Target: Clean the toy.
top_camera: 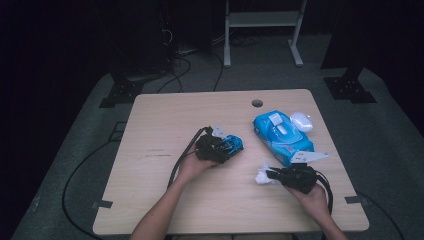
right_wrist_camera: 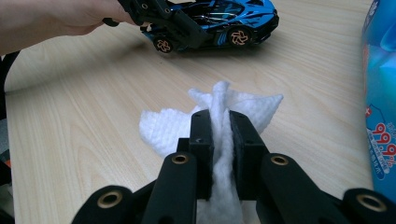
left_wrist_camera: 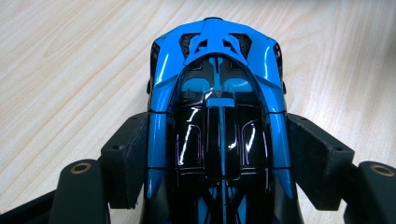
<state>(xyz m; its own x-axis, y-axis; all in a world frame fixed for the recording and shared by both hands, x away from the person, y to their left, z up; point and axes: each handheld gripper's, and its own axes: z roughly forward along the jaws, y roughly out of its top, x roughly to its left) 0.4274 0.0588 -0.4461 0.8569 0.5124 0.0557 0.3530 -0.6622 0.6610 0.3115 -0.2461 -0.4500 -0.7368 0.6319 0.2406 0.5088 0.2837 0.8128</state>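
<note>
**Toy car clamped on the left, wipe pinched on the right**

The blue and black toy sports car (left_wrist_camera: pixel 217 116) is hard, glossy plastic with sharp creases and a low wedge body; its copper-spoked wheels rest on the pale wood-grain worktop (top_camera: pixel 165 120), near the middle. The white wet wipe (right_wrist_camera: pixel 219 116) is soft, quilted and crumpled into folds. Behind it lies a shiny blue wet-wipe pack (top_camera: pixel 282 136) with a white flip lid, and a rounded white object (top_camera: pixel 302 121) touches the pack's far end.

The worktop's left half is bare, with free room around the car on that side. The pack sits close to the right edge, just beside the right gripper (top_camera: pixel 272 175), so room there is tight. A round cable hole (top_camera: pixel 257 103) sits near the far edge.

The left gripper (top_camera: pixel 227 147) has its fingers (left_wrist_camera: pixel 126 158) set against both flanks of the car, gripping it across its width. The right gripper's fingers (right_wrist_camera: pixel 201 144) are pressed nearly together, pinching the wipe, which bulges out above and beside them, just over the worktop.
</note>
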